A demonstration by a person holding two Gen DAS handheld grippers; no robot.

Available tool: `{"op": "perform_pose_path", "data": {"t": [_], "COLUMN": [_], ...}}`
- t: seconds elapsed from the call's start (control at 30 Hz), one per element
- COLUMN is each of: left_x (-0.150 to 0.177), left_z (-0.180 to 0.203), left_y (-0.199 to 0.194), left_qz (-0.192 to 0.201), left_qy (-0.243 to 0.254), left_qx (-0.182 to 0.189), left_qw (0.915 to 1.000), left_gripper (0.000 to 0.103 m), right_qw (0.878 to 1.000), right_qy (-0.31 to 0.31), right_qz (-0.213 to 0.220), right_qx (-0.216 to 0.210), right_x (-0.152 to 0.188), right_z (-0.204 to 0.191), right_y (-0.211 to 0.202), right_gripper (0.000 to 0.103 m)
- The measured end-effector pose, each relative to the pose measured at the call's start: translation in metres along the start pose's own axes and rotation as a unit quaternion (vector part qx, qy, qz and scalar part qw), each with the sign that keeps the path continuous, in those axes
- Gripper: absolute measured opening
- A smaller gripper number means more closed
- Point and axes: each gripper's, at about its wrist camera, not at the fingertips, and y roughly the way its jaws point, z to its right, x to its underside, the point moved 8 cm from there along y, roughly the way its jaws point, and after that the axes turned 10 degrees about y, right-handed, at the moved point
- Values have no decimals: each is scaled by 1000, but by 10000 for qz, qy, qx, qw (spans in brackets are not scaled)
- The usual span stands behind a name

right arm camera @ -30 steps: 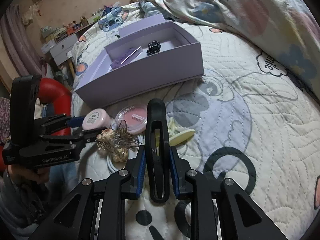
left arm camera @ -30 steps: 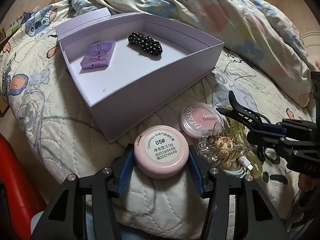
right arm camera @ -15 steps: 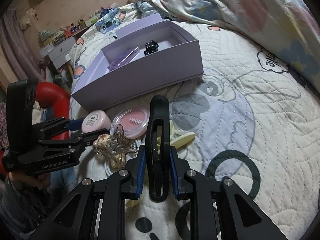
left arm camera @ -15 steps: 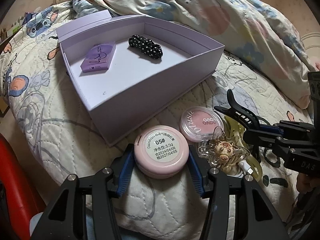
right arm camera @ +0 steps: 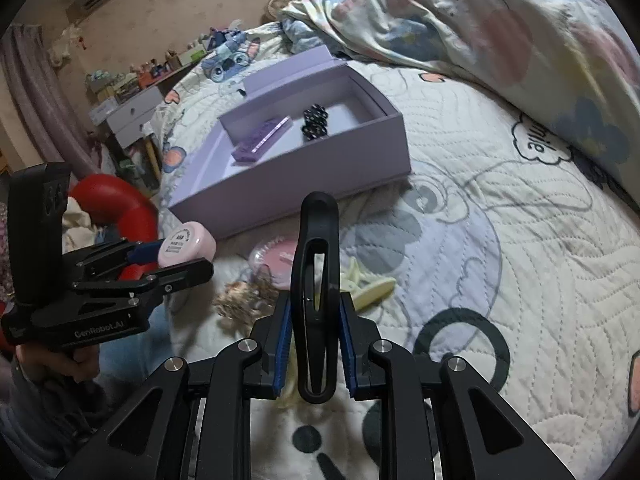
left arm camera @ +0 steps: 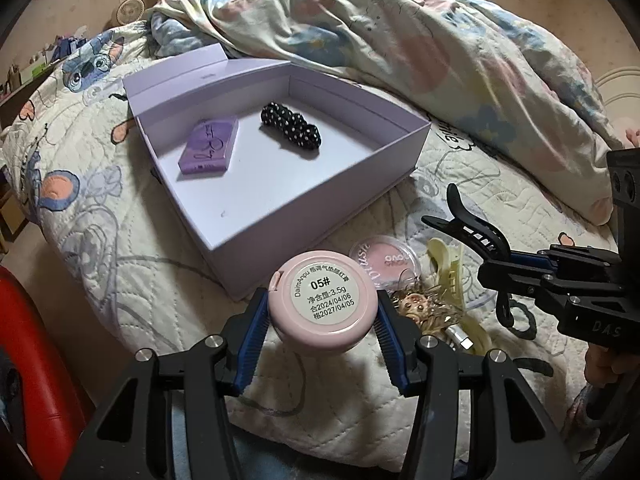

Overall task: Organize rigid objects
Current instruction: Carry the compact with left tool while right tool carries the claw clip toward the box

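Note:
My left gripper (left arm camera: 322,312) is shut on a round pink compact (left arm camera: 323,305) with a white label, lifted off the bed just in front of the open lilac box (left arm camera: 320,200). Inside the box lie a purple case (left arm camera: 210,147) and a black dotted hair clip (left arm camera: 291,125). My right gripper (right arm camera: 315,330) is shut on a black claw clip (right arm camera: 316,264), held above the quilt. In the right wrist view the left gripper (right arm camera: 176,256) shows with the pink compact (right arm camera: 186,243). On the quilt lie a clear pink blush pot (left arm camera: 386,258), a yellow clip (left arm camera: 448,276) and a gold charm (left arm camera: 418,304).
A rumpled floral duvet (left arm camera: 440,60) lies behind and right of the box. A red rounded seat (left arm camera: 36,360) stands off the bed's left edge. A white cable end (left arm camera: 460,338) lies by the charm. Drawers with small items (right arm camera: 128,108) stand far left.
My left gripper has risen with the pink compact, which now hangs off the quilt and nearer the box's front wall. The right gripper with the black clip has barely shifted.

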Motion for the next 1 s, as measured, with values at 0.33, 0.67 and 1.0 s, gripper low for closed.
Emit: {"op": "perform_pose_path", "data": {"t": [0.33, 0.67, 1.0], "left_x": [-17, -46, -76], "left_z": [-7, -16, -26], "left_y": [-20, -35, -37], "left_qz": [229, 458, 591], "left_qy": [-186, -143, -3], "left_qx": [-105, -237, -322], "left_qw": [9995, 9986, 9977], "left_gripper": [51, 51, 51], "right_qw": [9986, 9956, 9926], "right_qy": [-469, -802, -1012], "right_qz": [159, 362, 509], "right_qx": [-181, -325, -446], "right_x": [-21, -49, -81], "right_z": [-28, -50, -65], "right_y": [-8, -14, -16], "right_gripper": [21, 21, 21]}}
